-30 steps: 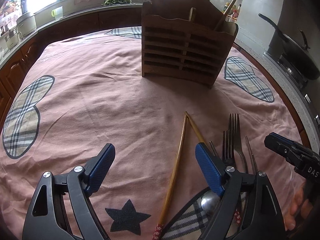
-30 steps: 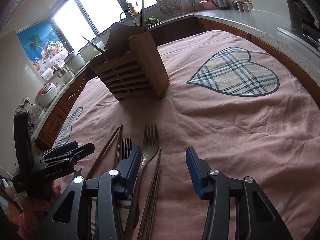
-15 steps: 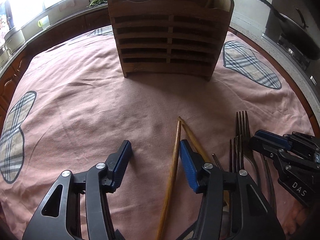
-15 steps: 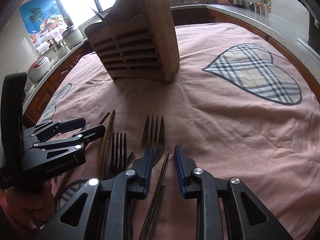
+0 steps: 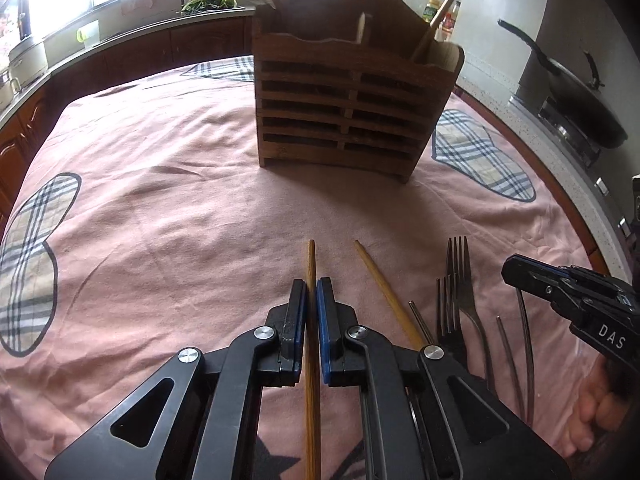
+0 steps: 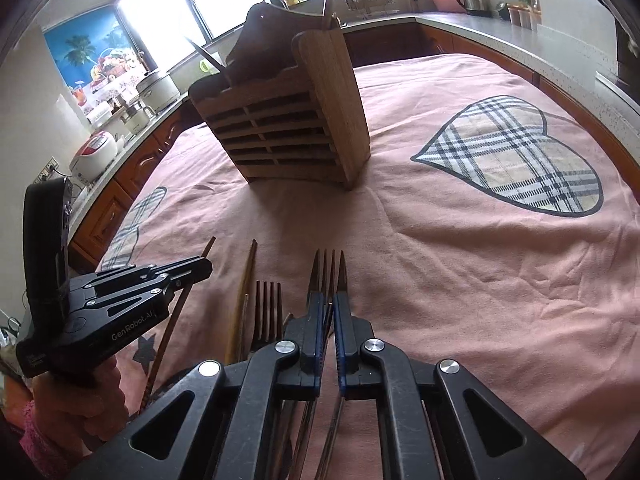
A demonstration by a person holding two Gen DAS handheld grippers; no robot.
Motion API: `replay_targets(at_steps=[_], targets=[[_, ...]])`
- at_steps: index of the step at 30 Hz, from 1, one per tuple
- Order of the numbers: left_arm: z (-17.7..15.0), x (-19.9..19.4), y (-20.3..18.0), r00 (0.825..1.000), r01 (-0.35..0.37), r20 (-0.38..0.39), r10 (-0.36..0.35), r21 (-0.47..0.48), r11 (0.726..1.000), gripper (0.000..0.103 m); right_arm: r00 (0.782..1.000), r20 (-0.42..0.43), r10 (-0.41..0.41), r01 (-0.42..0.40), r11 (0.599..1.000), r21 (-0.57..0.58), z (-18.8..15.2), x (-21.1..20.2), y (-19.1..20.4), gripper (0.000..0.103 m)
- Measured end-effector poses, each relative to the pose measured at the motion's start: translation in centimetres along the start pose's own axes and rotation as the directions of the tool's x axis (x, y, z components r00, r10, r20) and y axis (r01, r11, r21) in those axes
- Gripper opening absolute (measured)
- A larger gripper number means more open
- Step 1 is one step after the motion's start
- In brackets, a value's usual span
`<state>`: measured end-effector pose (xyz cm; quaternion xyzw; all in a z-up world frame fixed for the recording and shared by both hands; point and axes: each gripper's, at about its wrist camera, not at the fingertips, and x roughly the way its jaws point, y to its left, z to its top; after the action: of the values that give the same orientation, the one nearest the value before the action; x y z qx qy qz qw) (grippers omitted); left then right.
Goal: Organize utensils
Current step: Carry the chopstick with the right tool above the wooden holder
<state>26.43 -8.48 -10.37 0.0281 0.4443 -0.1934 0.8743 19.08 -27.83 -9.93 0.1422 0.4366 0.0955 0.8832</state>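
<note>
My left gripper (image 5: 311, 294) is shut on a wooden chopstick (image 5: 311, 256) that lies on the pink cloth; its tip sticks out past the pads. A second wooden chopstick (image 5: 384, 296) lies just to the right. Further right are a small fork (image 5: 445, 304) and a large fork (image 5: 459, 264). My right gripper (image 6: 329, 306) is shut on a thin metal chopstick (image 6: 332, 428), with the large fork's tines (image 6: 328, 268) just ahead of it. The slatted wooden utensil holder (image 5: 352, 112) stands upright beyond, with a few utensils in it.
A pink tablecloth (image 6: 460, 280) with plaid heart patches covers the table. A dark pan (image 5: 580, 108) sits on the stove to the right. Kitchen counters with a rice cooker (image 6: 94, 152) ring the table. A person's hand (image 5: 596, 412) holds the right gripper.
Both grippers' jaws have come together. The left one shifted right over the wooden chopstick and shut on it. The right one shut on the metal chopstick.
</note>
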Motion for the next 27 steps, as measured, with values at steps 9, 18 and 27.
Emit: replay_targets(at_steps=[9,18,27], targets=[[-0.8,-6.7,2.6,0.992,0.042,0.119,-0.030,-0.095,0.995,0.005,0.995,0.094,0.037,-0.034,0.999,-0.030,1.2,-3.6,2.1,0.004],[-1.7,-11.8,3.3,0.977,0.067,0.211,-0.040,-0.123,0.990,0.005,0.985,0.159,0.062,-0.056,0.997,-0.046,1.4,-6.4,3.3,0.004],[-2.3,-15.4,3.2,0.957,0.090,0.285,-0.050,-0.127,0.988,0.005,0.966,0.245,0.079,-0.066,0.996,-0.061,1.8,-10.1,4.1,0.003]])
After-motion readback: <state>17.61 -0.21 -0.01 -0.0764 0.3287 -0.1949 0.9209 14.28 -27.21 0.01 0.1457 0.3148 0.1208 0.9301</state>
